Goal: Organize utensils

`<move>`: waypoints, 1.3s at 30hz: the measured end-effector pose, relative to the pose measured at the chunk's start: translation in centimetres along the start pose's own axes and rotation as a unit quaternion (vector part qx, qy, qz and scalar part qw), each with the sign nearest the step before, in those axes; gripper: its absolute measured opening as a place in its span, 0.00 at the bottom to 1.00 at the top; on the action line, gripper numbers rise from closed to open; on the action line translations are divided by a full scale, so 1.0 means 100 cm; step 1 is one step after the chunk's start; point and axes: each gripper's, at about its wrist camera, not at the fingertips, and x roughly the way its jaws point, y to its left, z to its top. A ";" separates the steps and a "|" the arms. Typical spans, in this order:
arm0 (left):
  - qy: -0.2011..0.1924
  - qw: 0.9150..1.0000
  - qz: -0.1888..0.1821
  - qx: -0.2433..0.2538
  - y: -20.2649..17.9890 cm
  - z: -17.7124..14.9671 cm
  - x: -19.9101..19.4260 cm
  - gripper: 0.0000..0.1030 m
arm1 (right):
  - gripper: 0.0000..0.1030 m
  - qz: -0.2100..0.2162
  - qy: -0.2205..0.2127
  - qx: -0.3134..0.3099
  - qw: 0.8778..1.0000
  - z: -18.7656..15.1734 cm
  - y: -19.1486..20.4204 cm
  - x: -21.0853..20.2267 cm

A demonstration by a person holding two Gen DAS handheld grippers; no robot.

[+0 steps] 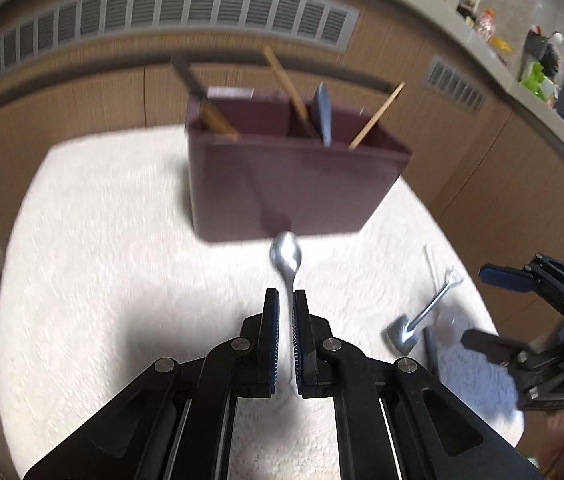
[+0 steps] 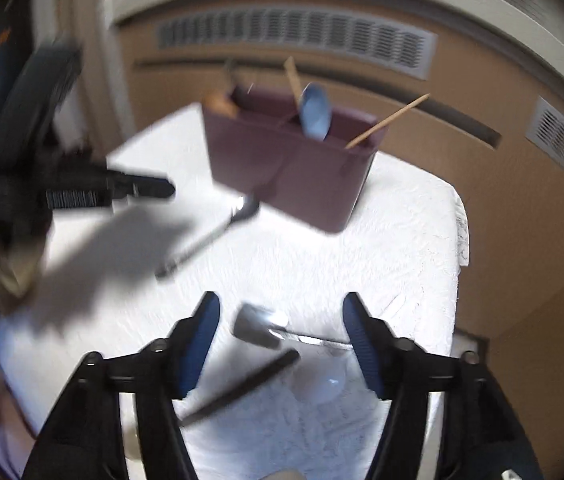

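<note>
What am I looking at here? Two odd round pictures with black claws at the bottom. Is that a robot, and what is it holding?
No robot: a person holds a pair of tongs in each hand, and each pair carries a wide-angle camera looking along its fingers. One picture is from the left tongs, which are shut on a metal spoon. The other is from the right tongs, open above a small shovel-shaped utensil and a dark stick-like utensil; blur hides what that one is. Everything lies on a white textured cloth. Behind stands a maroon organizer box already holding a blue spoon and wooden sticks.
</note>
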 end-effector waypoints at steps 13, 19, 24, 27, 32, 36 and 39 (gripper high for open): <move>0.022 0.998 0.009 -0.052 0.024 -0.020 0.004 0.46 | 0.70 0.039 0.094 -0.168 0.981 0.001 0.000 0.074; 0.036 0.998 0.008 -0.060 0.028 -0.023 0.007 0.49 | 0.67 0.085 0.111 -0.099 0.985 0.027 -0.029 0.102; 0.055 0.996 0.000 -0.067 0.026 -0.026 0.019 0.51 | 0.37 0.106 0.104 -0.068 0.987 0.023 -0.034 0.096; 0.062 0.996 0.005 -0.064 0.020 -0.025 0.027 0.51 | 0.29 0.086 0.106 -0.045 0.990 0.021 -0.030 0.090; 0.060 0.996 0.011 -0.064 0.000 -0.009 0.045 0.52 | 0.29 0.061 0.074 0.045 0.994 0.020 -0.054 0.068; 0.031 0.996 0.055 -0.057 -0.018 0.009 0.062 0.52 | 0.29 0.034 0.024 0.123 0.992 0.012 -0.086 0.041; 0.028 0.996 0.069 -0.054 -0.029 0.019 0.080 0.52 | 0.29 0.032 -0.003 0.177 0.984 0.005 -0.100 0.027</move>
